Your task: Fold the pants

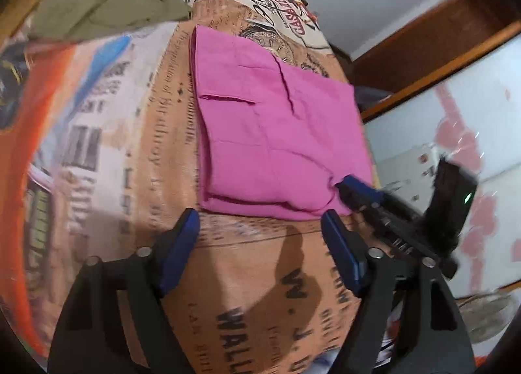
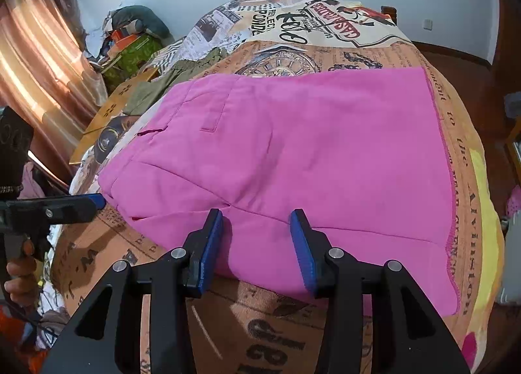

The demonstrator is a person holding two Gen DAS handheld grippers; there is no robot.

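Your pink pants (image 2: 293,152) are lying folded into a flat block on the bed (image 2: 247,335), on its newspaper-print blanket, filling the middle of the right wrist view; in the left wrist view they are sitting at about 12 o'clock from your left claw (image 1: 260,227).

You are holding the left claw with its blue pads apart, gripping nothing, hovering over bare blanket just beside the near edge of the pants. In the right wrist view the same claw is coming in from 9 o'clock, its tip just beside the corner of the pants.

You are holding the right claw (image 2: 257,227) with its pads apart too, the tips lying over the near edge of the pants; whether they are touching the cloth you cannot tell. From the left wrist view it is reaching in at about 3 o'clock, tip at the pants' near corner.

An olive garment (image 1: 110,9) is lying crumpled on the bed at about 11 o'clock, well apart from the pants. A green box (image 2: 133,55) is standing beyond the bed at about 10 o'clock in the right view; its contents are not showing.
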